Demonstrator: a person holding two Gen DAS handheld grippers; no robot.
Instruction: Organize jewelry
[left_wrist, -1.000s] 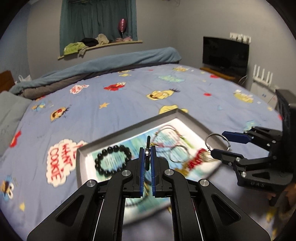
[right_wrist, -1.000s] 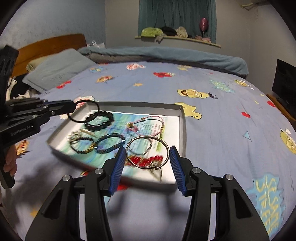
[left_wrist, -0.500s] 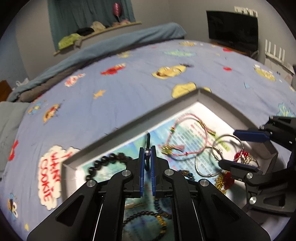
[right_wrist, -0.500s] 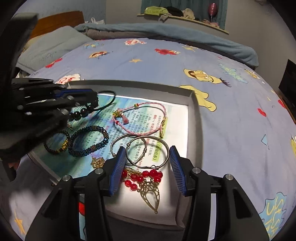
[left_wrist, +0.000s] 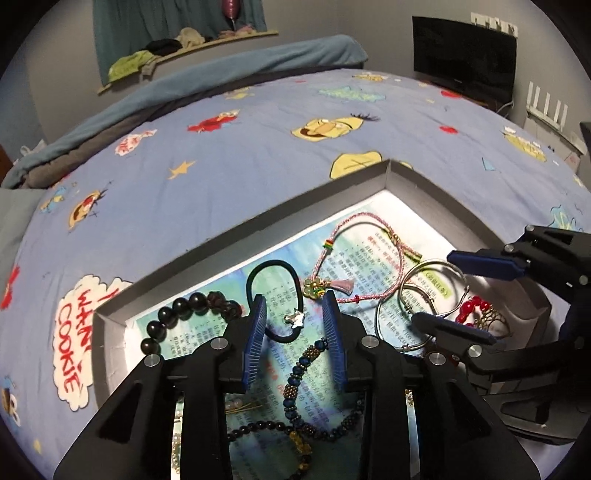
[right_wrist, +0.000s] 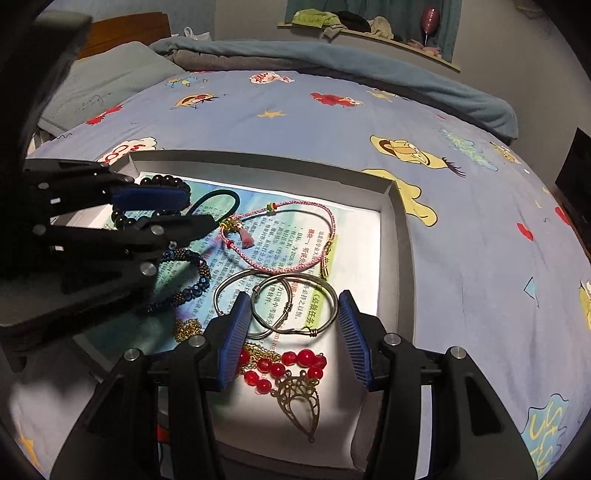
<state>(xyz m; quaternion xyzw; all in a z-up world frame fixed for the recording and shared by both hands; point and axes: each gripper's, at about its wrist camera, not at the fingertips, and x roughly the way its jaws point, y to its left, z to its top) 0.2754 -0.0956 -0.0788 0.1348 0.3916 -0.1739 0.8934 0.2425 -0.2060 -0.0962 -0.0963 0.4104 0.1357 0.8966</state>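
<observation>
The left gripper (left_wrist: 295, 332) is being held low over the near-left part of the grey tray (left_wrist: 280, 206), which is lying on the cartoon-print bed sheet (left_wrist: 240, 147). Its jaws are opening at this moment. The black hair tie (left_wrist: 273, 295) is lying on the printed paper liner (right_wrist: 354, 236) between the two blue pads (left_wrist: 255, 339), and neither pad is being pressed against it; the left gripper is therefore released. The small silver charm (left_wrist: 295, 318) on the hair tie is showing between the pads.

The right gripper (right_wrist: 291, 332) is being held over the near-right part of the tray. The larger silver bangle (right_wrist: 295, 306) is being spanned by its parted jaws, with both pads at the bangle's outer edge and the bangle down at the liner. Whether the bangle is being clenched or merely framed cannot be told. A second, smaller silver bangle (right_wrist: 240, 291) is overlapping the first on the left.

The remaining jewelry is lying inside the tray:
- black bead bracelet (left_wrist: 184, 314), far left;
- pink cord bracelet (right_wrist: 280, 236), middle;
- blue-and-gold beaded bracelet (left_wrist: 295, 373), near left;
- red bead necklace (right_wrist: 288, 365) with a gold filigree pendant (right_wrist: 301, 402), near right.
</observation>
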